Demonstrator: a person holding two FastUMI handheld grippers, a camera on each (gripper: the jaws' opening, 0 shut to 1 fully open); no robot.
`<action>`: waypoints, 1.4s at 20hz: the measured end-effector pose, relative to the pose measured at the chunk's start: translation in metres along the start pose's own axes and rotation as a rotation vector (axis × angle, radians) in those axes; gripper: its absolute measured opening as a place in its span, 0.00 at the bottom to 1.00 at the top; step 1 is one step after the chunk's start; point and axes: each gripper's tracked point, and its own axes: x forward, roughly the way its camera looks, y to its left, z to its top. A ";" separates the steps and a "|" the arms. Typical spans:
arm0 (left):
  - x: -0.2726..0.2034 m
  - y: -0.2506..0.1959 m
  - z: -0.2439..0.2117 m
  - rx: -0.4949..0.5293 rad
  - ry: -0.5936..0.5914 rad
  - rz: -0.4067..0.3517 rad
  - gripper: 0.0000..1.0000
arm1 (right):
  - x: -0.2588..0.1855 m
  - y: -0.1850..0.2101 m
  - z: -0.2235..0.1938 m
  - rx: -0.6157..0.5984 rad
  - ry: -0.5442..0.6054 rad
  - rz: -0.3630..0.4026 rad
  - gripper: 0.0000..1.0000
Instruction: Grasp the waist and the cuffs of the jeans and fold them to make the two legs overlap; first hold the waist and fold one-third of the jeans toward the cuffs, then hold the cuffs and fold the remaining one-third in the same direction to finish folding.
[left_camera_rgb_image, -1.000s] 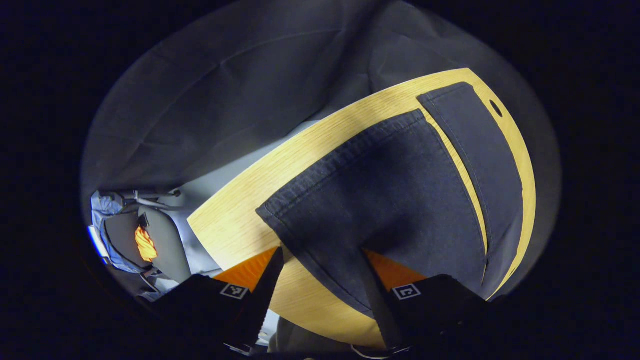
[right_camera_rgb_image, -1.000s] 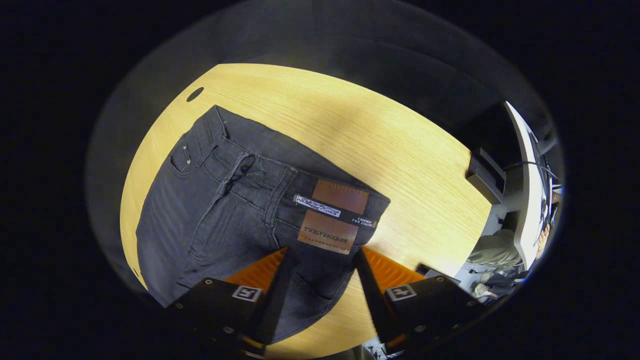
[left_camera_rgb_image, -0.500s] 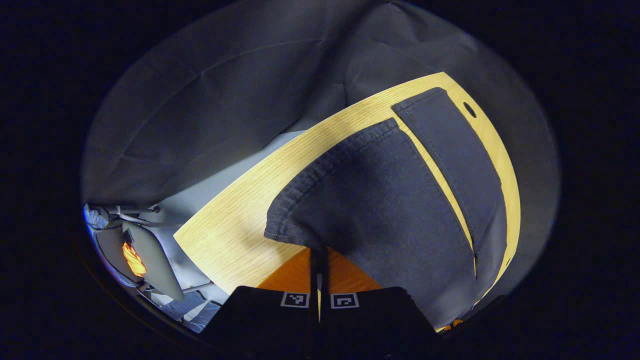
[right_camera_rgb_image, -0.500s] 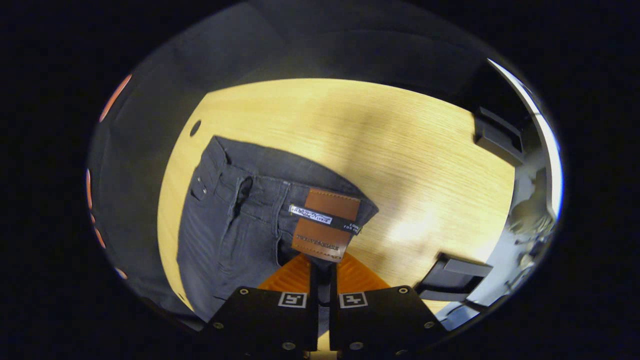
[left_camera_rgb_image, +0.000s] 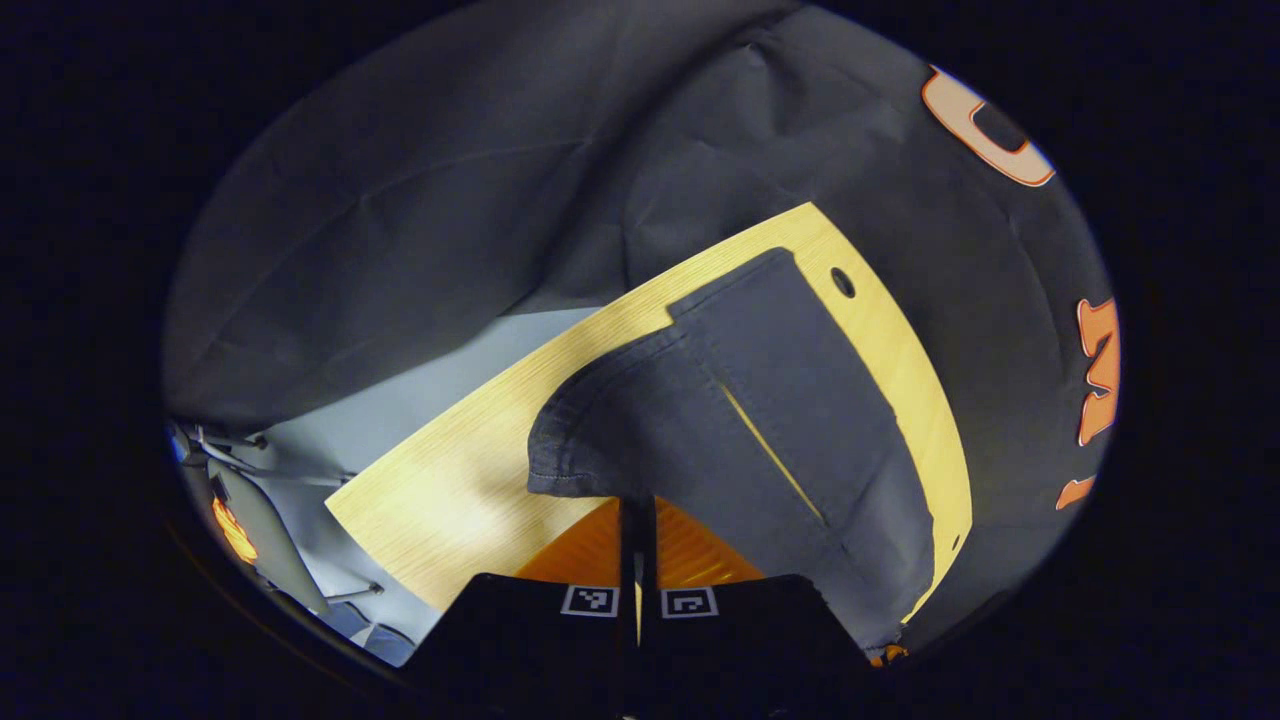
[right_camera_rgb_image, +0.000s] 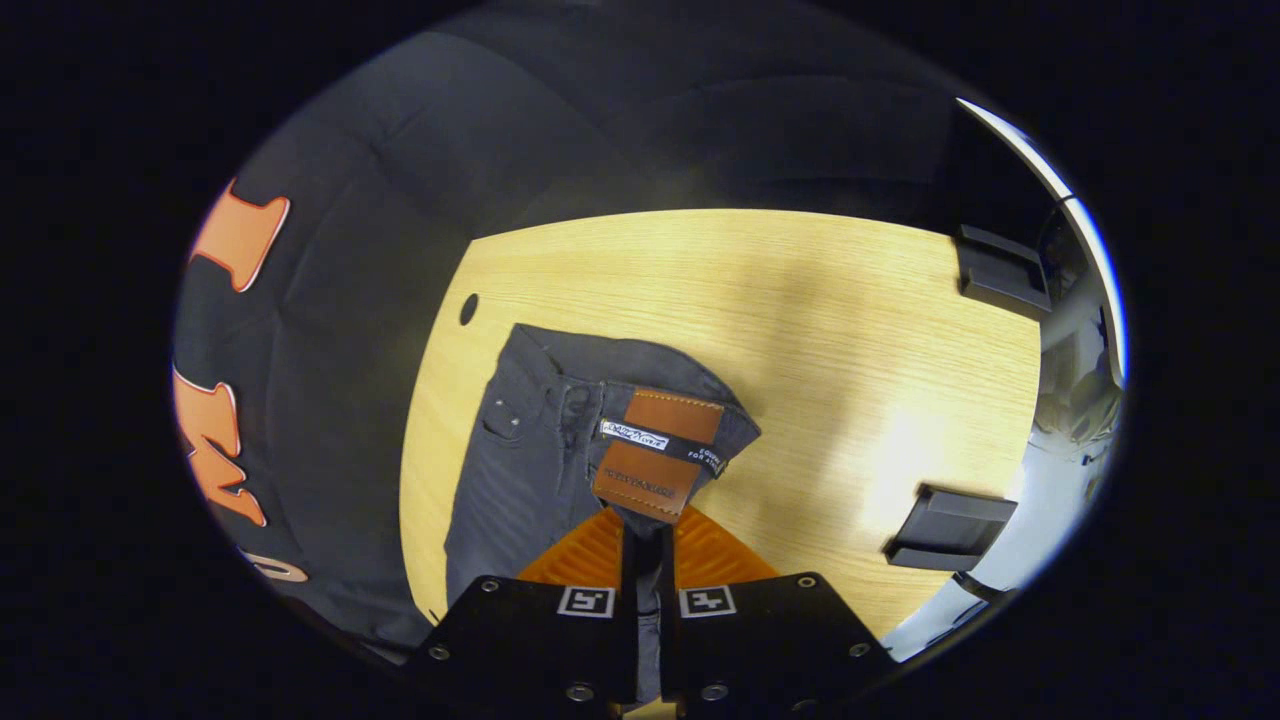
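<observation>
Dark jeans lie on the light wooden table (left_camera_rgb_image: 450, 490). In the left gripper view my left gripper (left_camera_rgb_image: 637, 512) is shut on the cuff of the near leg (left_camera_rgb_image: 640, 420), lifted off the wood and draped over the far leg (left_camera_rgb_image: 790, 350). A thin strip of table shows between the two legs. In the right gripper view my right gripper (right_camera_rgb_image: 648, 535) is shut on the waist (right_camera_rgb_image: 655, 455), just below its brown leather patch. The waist end is raised and bunched toward the far hip (right_camera_rgb_image: 510, 420).
A small dark hole (left_camera_rgb_image: 842, 282) sits in the table near the far leg; the same hole (right_camera_rgb_image: 468, 309) lies beyond the waist. Two black blocks (right_camera_rgb_image: 950, 525) (right_camera_rgb_image: 1005, 272) rest at the table's right side. Bare wood (right_camera_rgb_image: 850, 340) spreads right of the waist.
Both grippers closed from open onto the jeans about half a second ago. Since then each has lifted its edge and carried it over the far half, narrowing the gap between the legs.
</observation>
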 end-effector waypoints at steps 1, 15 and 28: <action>-0.002 -0.007 0.003 -0.005 -0.009 -0.008 0.01 | -0.004 0.011 0.001 -0.004 0.004 0.023 0.10; 0.027 -0.088 0.097 0.145 -0.052 -0.029 0.01 | 0.015 0.102 0.033 -0.018 0.043 0.052 0.09; 0.090 -0.145 0.141 0.283 -0.014 0.026 0.01 | 0.086 0.145 0.045 -0.075 0.125 -0.041 0.09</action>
